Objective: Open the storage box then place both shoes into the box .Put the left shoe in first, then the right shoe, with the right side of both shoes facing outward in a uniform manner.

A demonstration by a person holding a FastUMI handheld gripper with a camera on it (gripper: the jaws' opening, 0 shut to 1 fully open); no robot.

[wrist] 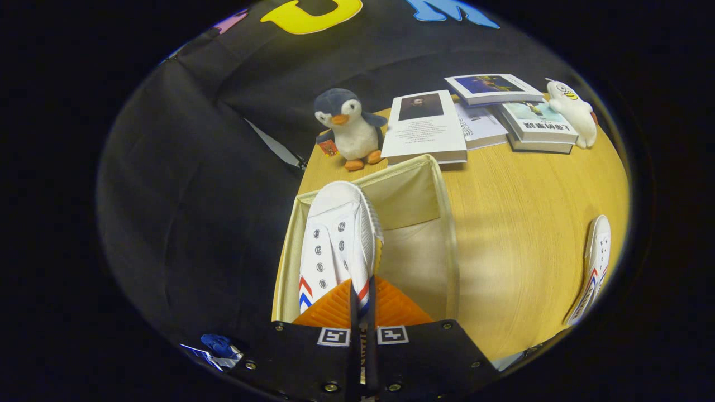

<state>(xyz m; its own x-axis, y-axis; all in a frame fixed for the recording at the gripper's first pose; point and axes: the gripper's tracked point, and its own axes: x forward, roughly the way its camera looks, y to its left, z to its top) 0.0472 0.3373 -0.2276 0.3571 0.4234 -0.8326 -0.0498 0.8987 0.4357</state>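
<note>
Your gripper point(362, 304) pinches the white sneaker point(335, 240) between both orange fingers, toe pointing ahead, over the open storage box point(441, 190). Second sneaker point(595, 268) lies well right on the table point(519, 223).

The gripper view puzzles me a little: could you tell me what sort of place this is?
Probably a staged recording booth, not a home: black cloth walls surround a wooden table set with a toy penguin and books. The hand-held gripper is shut on a white shoe over an open box.
</note>
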